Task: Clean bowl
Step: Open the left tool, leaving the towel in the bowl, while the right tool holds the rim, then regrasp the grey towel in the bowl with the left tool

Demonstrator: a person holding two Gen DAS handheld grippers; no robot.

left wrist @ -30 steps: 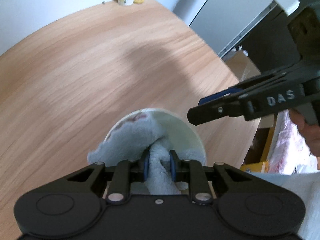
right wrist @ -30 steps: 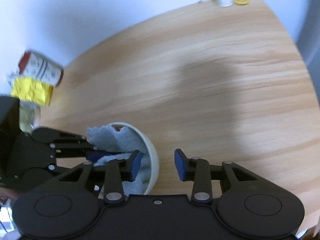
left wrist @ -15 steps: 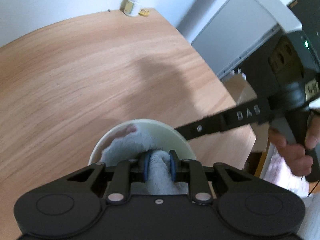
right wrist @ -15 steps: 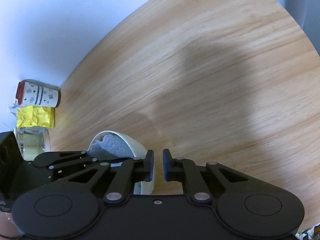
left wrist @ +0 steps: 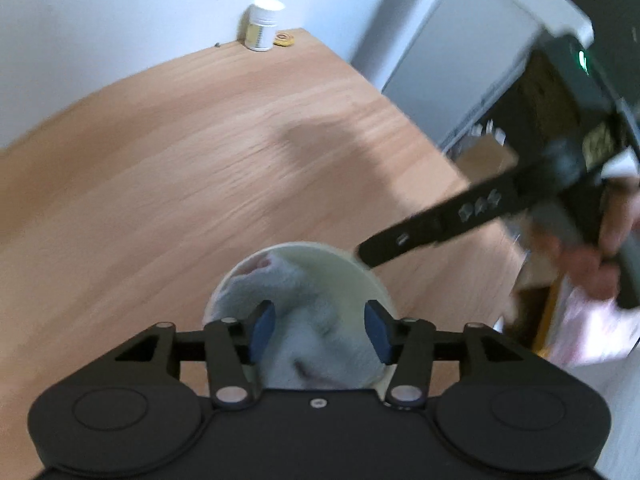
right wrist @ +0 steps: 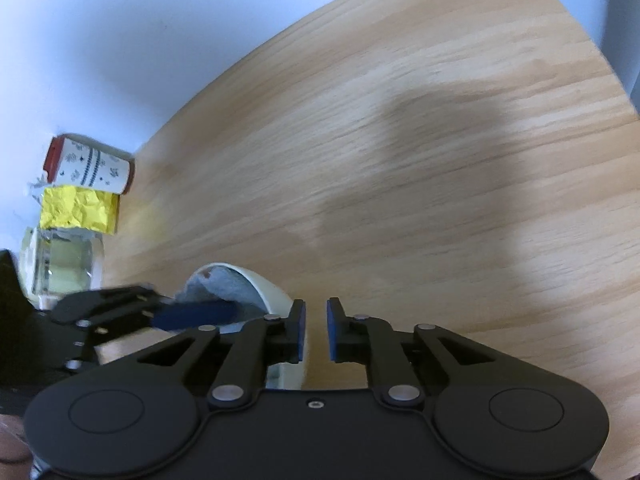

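Two grippers work over a pale cream bowl (left wrist: 352, 264) that sits on a wooden table (left wrist: 160, 168), near its front edge. The left gripper (left wrist: 318, 330) hangs just above the bowl with its blue pads (left wrist: 262, 326) spread wide apart, holding nothing; a light grey-blue cloth (left wrist: 316, 320) fills the bowl beneath them. The right gripper (right wrist: 316, 330) has its blue pads drawn close with a narrow gap left, and the bowl's wall (right wrist: 272, 294) lies beside the left pad; whether it pinches the rim cannot be told. In the left wrist view its black finger reaches to the bowl's far rim, with raised lettering on its side, blurred, perhaps "DAS". A hand (left wrist: 592, 264) grips its handle. At the table's far corner stand a white-capped bottle (left wrist: 262, 26) with a yellow label, unreadable, and a small yellow disc (left wrist: 284, 39). Against the wall lie a patterned paper cup (right wrist: 90, 166), crumpled yellow paper (right wrist: 78, 210) and a glass jar (right wrist: 60, 272).
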